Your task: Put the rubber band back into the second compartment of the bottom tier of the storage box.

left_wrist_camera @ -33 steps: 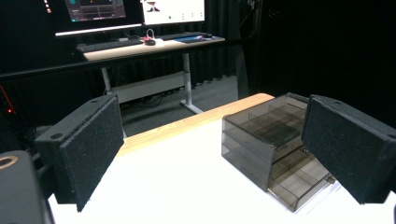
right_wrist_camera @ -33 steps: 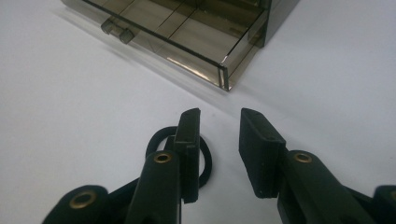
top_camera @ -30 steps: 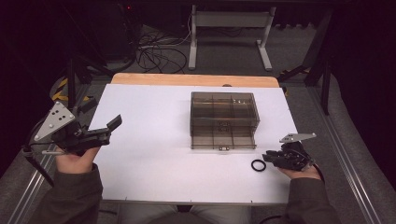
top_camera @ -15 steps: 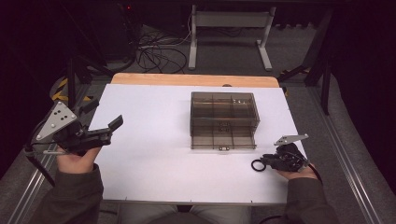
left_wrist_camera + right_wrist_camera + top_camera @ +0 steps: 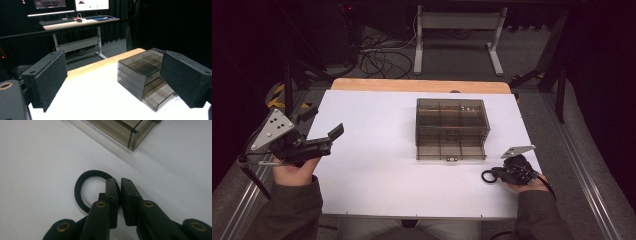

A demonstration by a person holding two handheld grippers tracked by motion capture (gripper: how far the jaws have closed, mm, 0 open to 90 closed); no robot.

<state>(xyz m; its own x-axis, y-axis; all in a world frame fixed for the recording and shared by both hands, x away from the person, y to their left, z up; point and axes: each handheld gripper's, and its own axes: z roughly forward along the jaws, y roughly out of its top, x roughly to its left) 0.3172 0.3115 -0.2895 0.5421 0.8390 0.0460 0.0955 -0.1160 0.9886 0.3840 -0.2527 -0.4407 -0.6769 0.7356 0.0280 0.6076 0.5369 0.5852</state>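
Observation:
A black rubber ring (image 5: 487, 176) lies on the white table (image 5: 377, 175) at the front right, a little in front of a smoky clear drawer box (image 5: 451, 129). My right gripper (image 5: 498, 174) is low on the table with its jaws closed on the ring's right side. In the right gripper view the ring (image 5: 82, 180) curves out to the left of the right gripper (image 5: 119, 181), and the box corner (image 5: 120, 130) is above. My left gripper (image 5: 323, 122) is held open above the table's left edge. The left gripper (image 5: 113, 72) holds nothing and faces the box (image 5: 142, 72).
The box's bottom drawer (image 5: 160, 93) stands pulled out slightly. A wooden strip (image 5: 417, 85) edges the table's far side. Beyond it are a desk frame (image 5: 457, 30) and cables (image 5: 377, 60) on the floor. Metal rails (image 5: 582, 170) run along both table sides.
My right gripper slid a little left onto the black ring and its jaws came together on it. The ring stayed in place. The left gripper has not moved.

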